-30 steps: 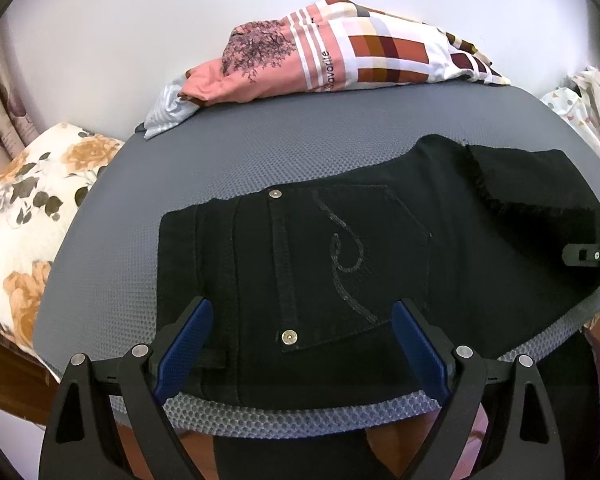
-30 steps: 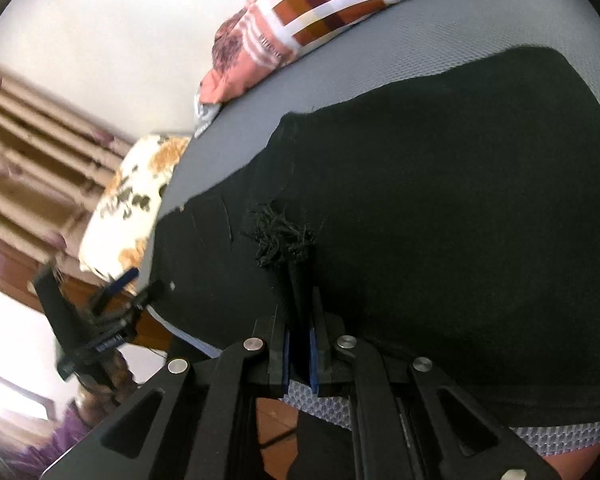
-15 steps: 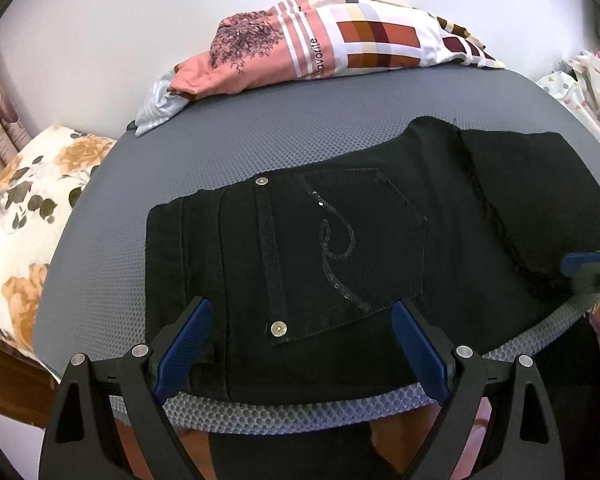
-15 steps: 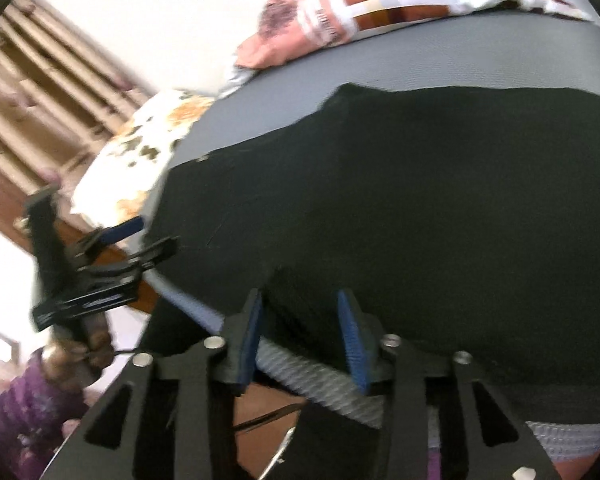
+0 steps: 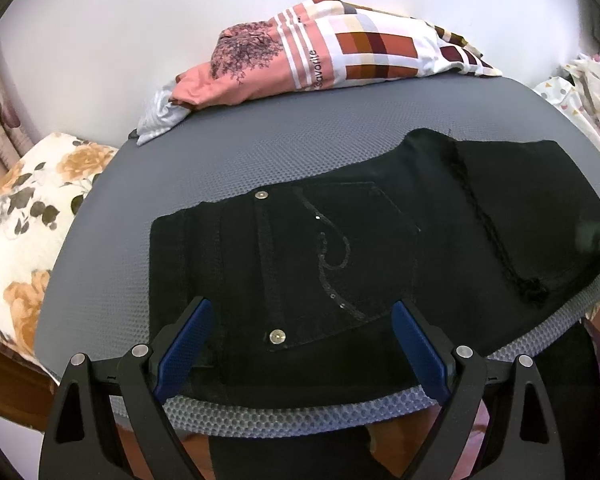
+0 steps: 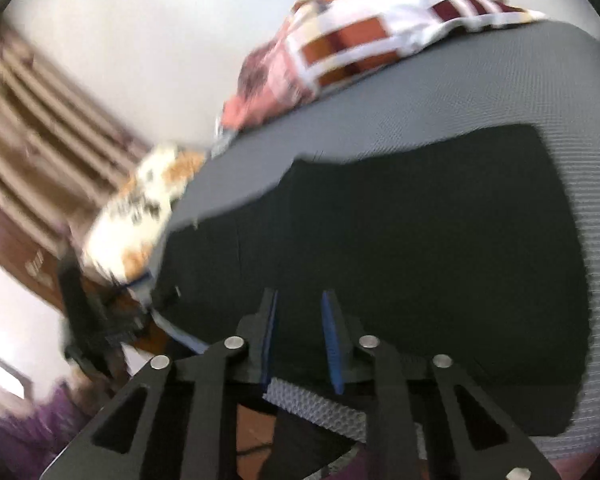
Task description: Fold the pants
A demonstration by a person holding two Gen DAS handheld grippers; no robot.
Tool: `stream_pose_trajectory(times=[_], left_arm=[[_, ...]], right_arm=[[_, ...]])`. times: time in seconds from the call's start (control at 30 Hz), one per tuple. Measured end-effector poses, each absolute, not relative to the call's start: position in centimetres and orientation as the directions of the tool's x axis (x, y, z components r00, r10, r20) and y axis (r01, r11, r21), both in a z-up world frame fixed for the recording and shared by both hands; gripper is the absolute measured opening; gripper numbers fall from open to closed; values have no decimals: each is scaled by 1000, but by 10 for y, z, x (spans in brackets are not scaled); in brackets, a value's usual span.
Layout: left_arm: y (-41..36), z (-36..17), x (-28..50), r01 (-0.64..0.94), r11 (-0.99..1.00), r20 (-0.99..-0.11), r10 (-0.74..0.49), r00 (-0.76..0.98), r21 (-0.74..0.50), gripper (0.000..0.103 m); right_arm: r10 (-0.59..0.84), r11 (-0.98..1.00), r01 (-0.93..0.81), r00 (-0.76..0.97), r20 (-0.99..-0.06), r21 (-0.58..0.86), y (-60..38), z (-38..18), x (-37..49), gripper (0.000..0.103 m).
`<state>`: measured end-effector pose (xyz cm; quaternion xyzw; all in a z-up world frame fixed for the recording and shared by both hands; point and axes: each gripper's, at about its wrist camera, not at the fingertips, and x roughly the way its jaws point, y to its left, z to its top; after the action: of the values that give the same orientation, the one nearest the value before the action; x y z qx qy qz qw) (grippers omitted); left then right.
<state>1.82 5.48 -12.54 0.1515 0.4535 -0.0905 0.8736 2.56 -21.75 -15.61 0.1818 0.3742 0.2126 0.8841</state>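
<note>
A: How many garments do you count?

B: One pair of black pants (image 5: 340,248), lying flat on the grey mesh table (image 5: 260,148), waistband toward the left, a leg end folded over at the right. One patterned pink and checked cloth (image 5: 320,60) is bunched at the far edge of the table. One floral pillow (image 5: 32,208) sits off the table's left side.

A: Rivets on the pants?

B: Two silver ones (image 5: 277,336) at the pocket corners, and one sequin swirl (image 5: 332,256) on the pocket.

A: And the tools?

B: Two. The left tool (image 5: 300,344) stands wide over the waistband end, nothing pinched. The right tool (image 6: 300,332) is narrow, its blue pads closing with no cloth between them, hovering at the near edge of the pants.

A: What can't you read?

B: The right wrist view is smeared by motion. In it the left tool is a dark blur at the left, and the pocket detail is lost. In the left wrist view the right tool shows only as a dark smudge at the frame's right edge. A spotted white fabric (image 5: 584,92) is cut off at the right.
</note>
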Motion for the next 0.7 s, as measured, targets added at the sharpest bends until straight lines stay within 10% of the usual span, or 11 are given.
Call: stream_pose_trajectory(times=[0.37,0.7], left_arm=[[143,-80,36,83,993,-824,18,567,79,91],[262,-122,30,-77,911,-853,-346,390,-405,90]], right_arm=[[464,885,-306,627,-626,350,-181,-171,17,17],[510,854,-268,606,-611,447,-173,-181,28,19]])
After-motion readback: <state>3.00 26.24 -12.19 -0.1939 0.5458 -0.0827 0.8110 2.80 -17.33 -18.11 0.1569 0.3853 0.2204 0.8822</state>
